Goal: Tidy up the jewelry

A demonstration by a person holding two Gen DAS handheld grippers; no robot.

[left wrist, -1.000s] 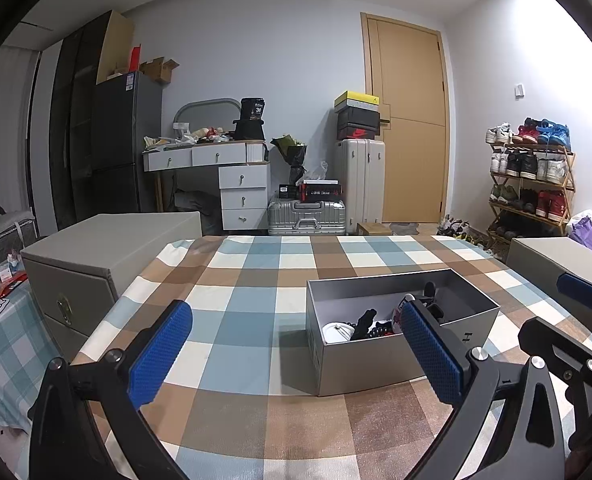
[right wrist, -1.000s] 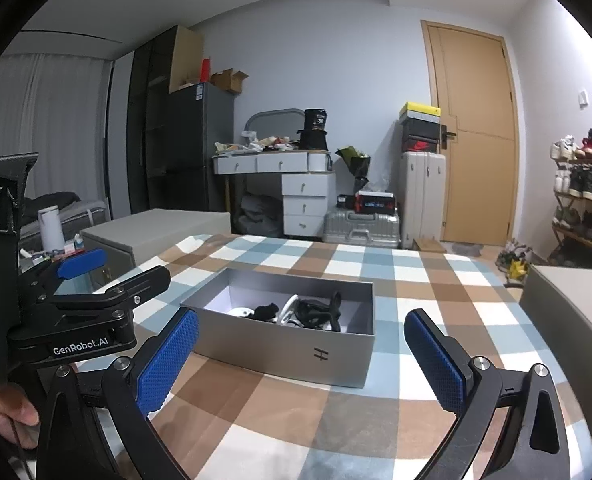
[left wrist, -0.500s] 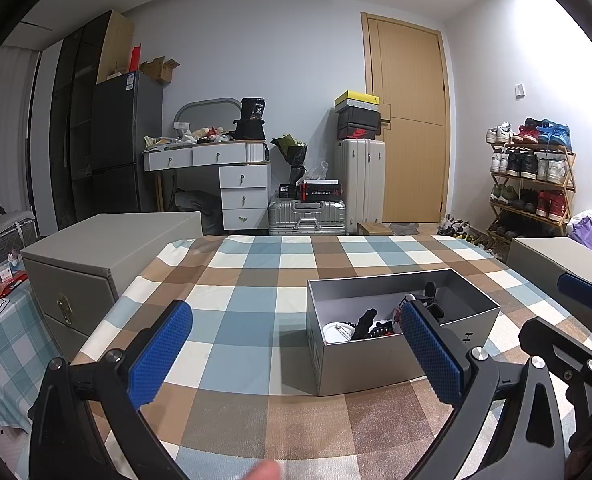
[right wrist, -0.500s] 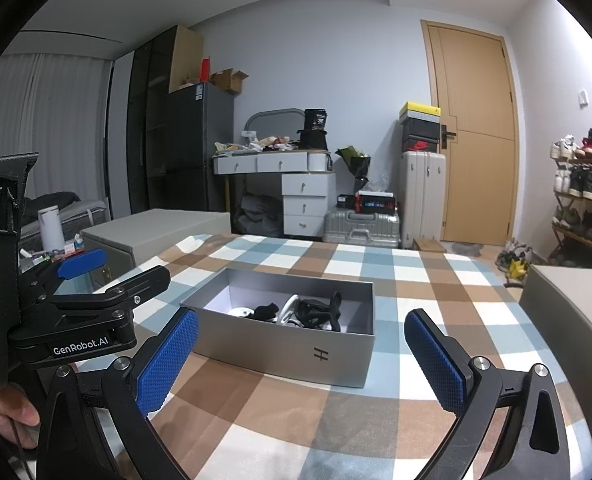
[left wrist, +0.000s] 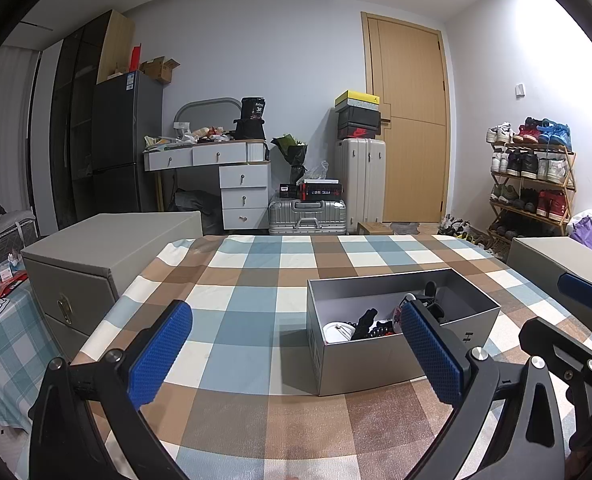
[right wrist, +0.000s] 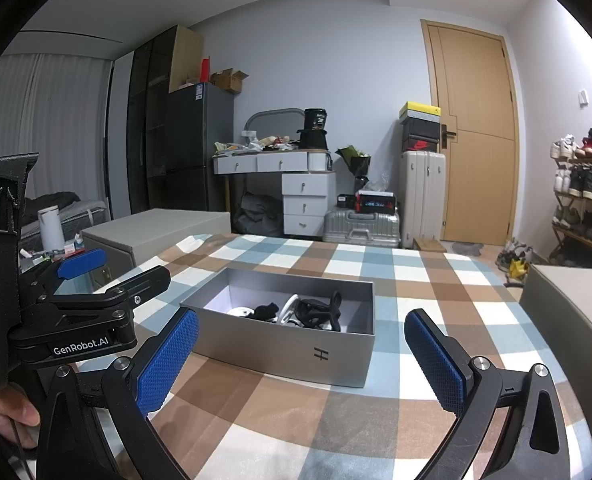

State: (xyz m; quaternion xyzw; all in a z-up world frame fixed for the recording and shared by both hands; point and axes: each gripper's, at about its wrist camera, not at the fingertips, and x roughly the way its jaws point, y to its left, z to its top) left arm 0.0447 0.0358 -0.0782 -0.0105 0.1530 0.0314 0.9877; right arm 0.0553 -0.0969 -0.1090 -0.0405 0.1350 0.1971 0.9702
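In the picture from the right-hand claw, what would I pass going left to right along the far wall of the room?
Dark fridge → white dressing table → silver suitcase lying flat → upright white suitcase → wooden door → shoe rack.

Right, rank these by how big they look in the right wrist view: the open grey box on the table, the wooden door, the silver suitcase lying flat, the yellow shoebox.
1. Wooden door, though it stands far back.
2. Open grey box, enlarged by nearness to the camera.
3. Silver suitcase, lying flat on the floor.
4. Yellow shoebox, smallest.
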